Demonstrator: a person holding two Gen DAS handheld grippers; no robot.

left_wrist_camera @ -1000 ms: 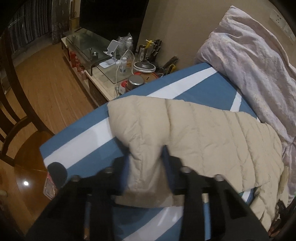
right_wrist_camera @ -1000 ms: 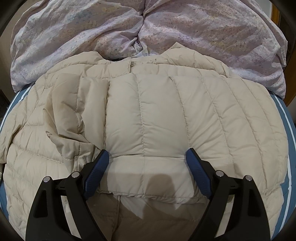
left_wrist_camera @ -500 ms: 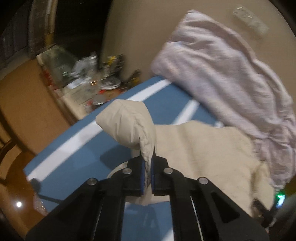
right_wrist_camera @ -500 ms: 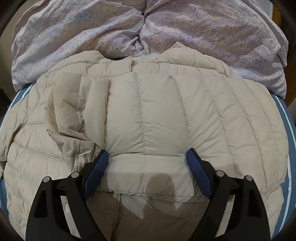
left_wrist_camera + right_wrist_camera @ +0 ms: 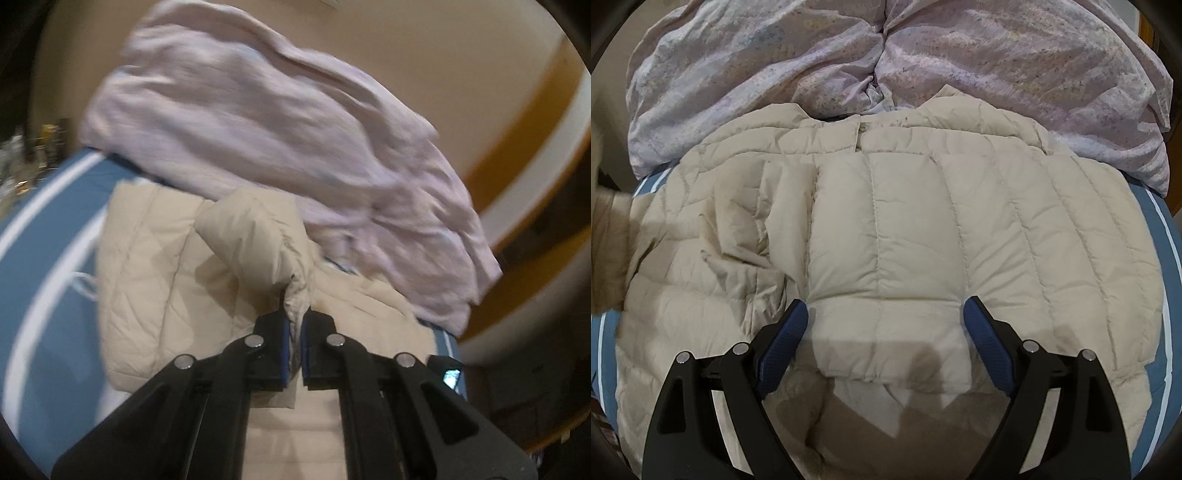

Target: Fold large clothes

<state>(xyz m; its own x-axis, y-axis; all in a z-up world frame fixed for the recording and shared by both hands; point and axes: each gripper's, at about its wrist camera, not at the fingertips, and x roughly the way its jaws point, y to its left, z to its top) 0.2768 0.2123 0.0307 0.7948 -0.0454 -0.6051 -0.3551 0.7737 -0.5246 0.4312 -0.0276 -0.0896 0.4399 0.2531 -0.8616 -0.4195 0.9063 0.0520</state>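
Note:
A beige quilted puffer jacket point(image 5: 905, 229) lies spread on a blue bed sheet with white stripes point(image 5: 48, 236). My left gripper point(image 5: 294, 334) is shut on the jacket's sleeve point(image 5: 258, 240), which is lifted and bunched above the jacket body point(image 5: 155, 266). The lifted sleeve shows blurred at the left edge of the right wrist view point(image 5: 607, 243). My right gripper point(image 5: 884, 321) is open and hovers low over the jacket's lower middle, with one folded sleeve panel lying between its fingers.
A crumpled lilac duvet point(image 5: 886, 66) is piled at the head of the bed, touching the jacket's collar; it also shows in the left wrist view point(image 5: 288, 122). A cluttered side table point(image 5: 26, 158) stands far left. A beige wall point(image 5: 424, 55) is behind.
My left gripper shut on the sleeve, lifted it off the sheet and swung it right, over the jacket body. My right gripper stayed still and open.

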